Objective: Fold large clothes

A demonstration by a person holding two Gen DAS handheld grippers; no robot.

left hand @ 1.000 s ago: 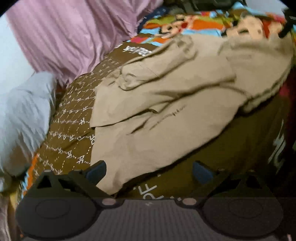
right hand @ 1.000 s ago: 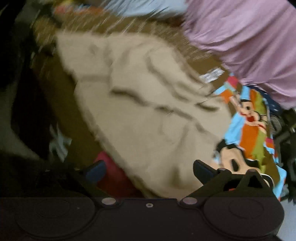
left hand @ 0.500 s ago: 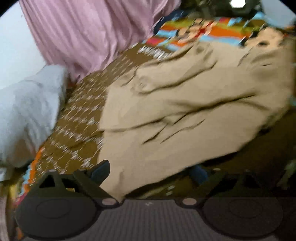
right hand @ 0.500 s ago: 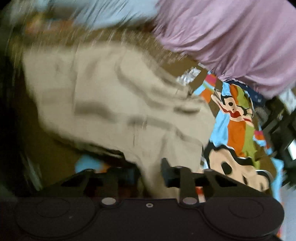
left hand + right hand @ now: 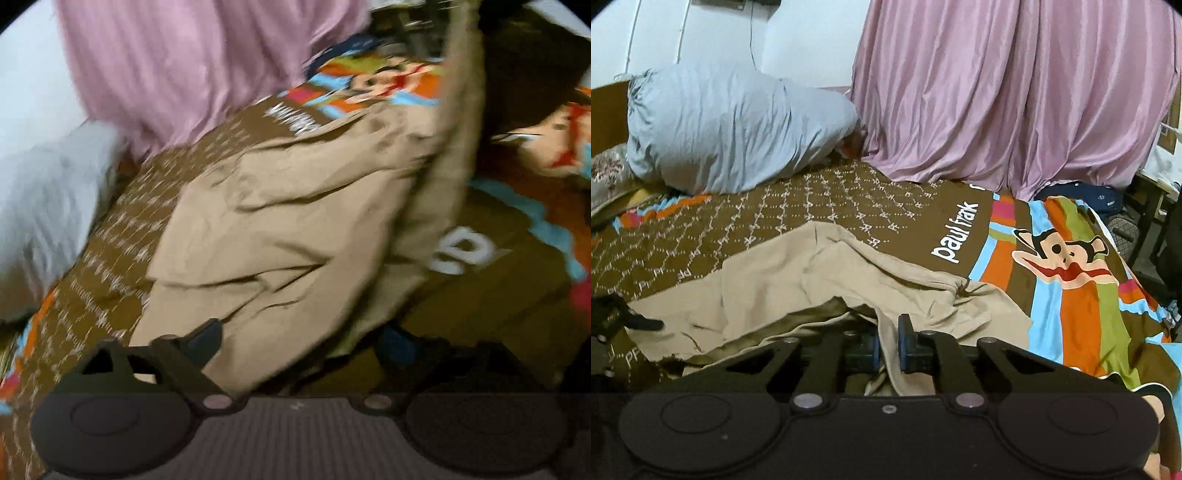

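Fabric of a dull khaki, soft and deeply creased, makes up the large garment (image 5: 820, 288) that sprawls across the bed. It lies on a brown bedsheet (image 5: 798, 206) printed with a lattice of small white dotted lines and letters, which gives way toward one end to bold stripes of orange, sky blue and olive and a cartoon monkey face (image 5: 1067, 258); the white words "paul frank" run beside the stripes.

The right claw (image 5: 888, 345) has just been closing, and its two blue-padded black fingers (image 5: 907, 347) now stand nearly together with a fold of the khaki cloth pinched between them. From that pinch the cloth rises in a ridge and falls away in loose, rumpled layers, its darker underside showing at a raised edge.

In the blurred left wrist view the same garment (image 5: 280, 236) fills the middle, and one strip of it is drawn up taut toward the top of the picture. The left claw (image 5: 299, 343) stands wide, its jaws having just been narrowing a little; the garment's near hem lies between its fingers (image 5: 205, 338), and the pads do not press on it. The right-hand finger is partly hidden under the cloth's edge.

Behind the bed hangs a mauve curtain (image 5: 1015, 96) of smooth, faintly shiny cloth in long vertical pleats. Beside it sits a plump pillow in a wrinkled pale grey-blue case (image 5: 731, 129), against a white wall (image 5: 713, 33).
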